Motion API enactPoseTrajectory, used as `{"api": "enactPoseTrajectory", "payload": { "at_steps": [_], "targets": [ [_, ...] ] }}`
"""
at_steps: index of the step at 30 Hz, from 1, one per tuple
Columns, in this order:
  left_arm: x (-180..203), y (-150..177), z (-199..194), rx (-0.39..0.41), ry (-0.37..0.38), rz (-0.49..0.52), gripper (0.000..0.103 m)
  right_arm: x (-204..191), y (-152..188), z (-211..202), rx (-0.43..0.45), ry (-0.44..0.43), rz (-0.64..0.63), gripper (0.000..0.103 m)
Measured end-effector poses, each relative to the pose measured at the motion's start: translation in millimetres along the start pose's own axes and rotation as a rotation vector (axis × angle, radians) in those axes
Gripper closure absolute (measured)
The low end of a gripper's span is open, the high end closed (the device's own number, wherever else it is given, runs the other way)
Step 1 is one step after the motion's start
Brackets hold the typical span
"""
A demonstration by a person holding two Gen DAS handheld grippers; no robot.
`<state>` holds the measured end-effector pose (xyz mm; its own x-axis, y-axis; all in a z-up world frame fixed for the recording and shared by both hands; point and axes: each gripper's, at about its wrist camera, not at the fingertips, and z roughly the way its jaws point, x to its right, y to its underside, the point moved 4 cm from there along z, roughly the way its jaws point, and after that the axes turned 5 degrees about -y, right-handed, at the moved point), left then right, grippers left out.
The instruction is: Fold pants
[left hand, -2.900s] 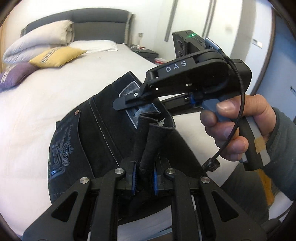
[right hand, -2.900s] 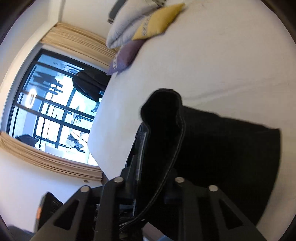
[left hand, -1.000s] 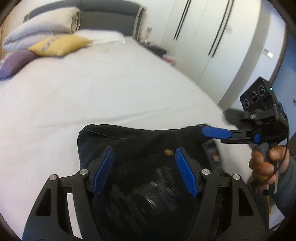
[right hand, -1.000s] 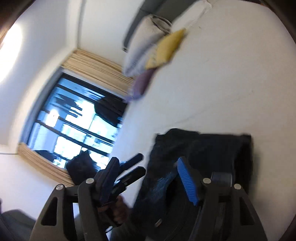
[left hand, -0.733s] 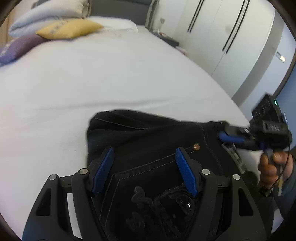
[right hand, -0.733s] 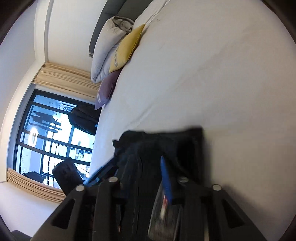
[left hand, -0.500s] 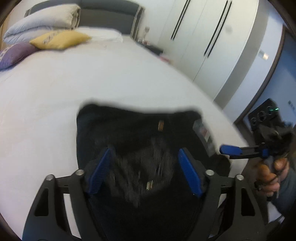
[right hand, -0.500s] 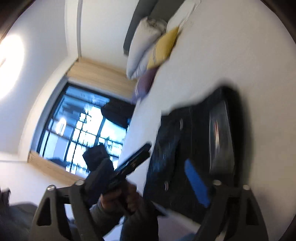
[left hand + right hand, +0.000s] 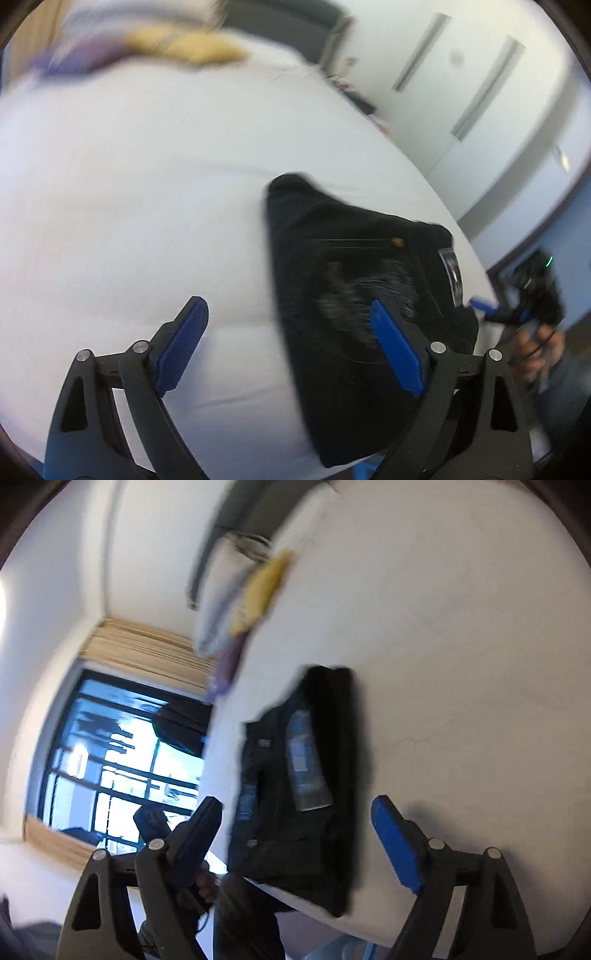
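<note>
Left wrist view: half a second ago the pants sat centred between the blue pads; now they lie to the right, and the left pad hangs over bare white bed. The picture has also gone blurry. The pants are a compact black folded bundle near the bed's right edge, a pale label showing on their right side. The left tongs have just been opening and stand wide, with nothing gripped; the right pad overlaps the pants in the picture, but whether it touches them I cannot tell. At far right the right tongs show small and blurred, held by a hand just off the bed's edge, clear of the pants.

Right wrist view: compared with half a second ago the pants look lower and nearer the middle, and the other gripper sits closer to the frame's bottom. They lie flat at the bed's near edge, label up, above and between the two pads. The right tongs are spread wide and empty, with neither pad on the cloth. Pillows are piled at the head of the bed; a window fills the left.
</note>
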<state>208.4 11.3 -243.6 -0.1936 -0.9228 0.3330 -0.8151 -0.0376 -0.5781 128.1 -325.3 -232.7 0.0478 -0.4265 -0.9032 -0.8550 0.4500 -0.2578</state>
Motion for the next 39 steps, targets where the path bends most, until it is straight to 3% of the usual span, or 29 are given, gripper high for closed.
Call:
{"api": "enactPoseTrajectory", "payload": {
  "at_steps": [6,10,14,15,16,18,21,27,30,34,39],
  "targets": [
    [-7,-9,37,-0.144,0.036,-0.017,0.013,8,-17,30,-0.063,0.034,0.026,0.018],
    [7,-13,49,-0.174,-0.008,0.043,0.013,6,-17,43,-0.129,0.107,-0.017,0.017],
    [16,-17,54,-0.195,-0.003,0.059,0.014,-2,-11,56,-0.188,0.167,-0.086,0.031],
    [20,-16,55,-0.207,-0.002,0.079,0.021,0,-8,53,-0.190,0.183,-0.106,0.037],
    [26,-14,56,-0.216,0.002,0.103,0.039,0,-7,54,-0.186,0.193,-0.116,0.040],
    [33,-13,57,-0.222,-0.009,0.127,0.046,4,-3,44,-0.168,0.227,-0.135,0.059],
    [31,-17,58,-0.229,-0.012,0.107,0.059,3,-1,40,-0.133,0.236,-0.162,0.071],
    [38,-30,43,-0.197,0.012,0.105,0.086,-34,4,43,-0.102,0.368,-0.360,0.081],
    [45,-43,30,-0.161,0.035,0.100,0.088,-59,-1,36,-0.064,0.354,-0.415,0.082],
    [65,-78,5,-0.065,0.021,0.166,0.088,-91,-15,30,-0.036,0.345,-0.502,0.082],
    [70,-127,1,0.016,-0.011,0.195,0.088,-107,-63,19,0.032,0.321,-0.519,0.082]
  ]
}}
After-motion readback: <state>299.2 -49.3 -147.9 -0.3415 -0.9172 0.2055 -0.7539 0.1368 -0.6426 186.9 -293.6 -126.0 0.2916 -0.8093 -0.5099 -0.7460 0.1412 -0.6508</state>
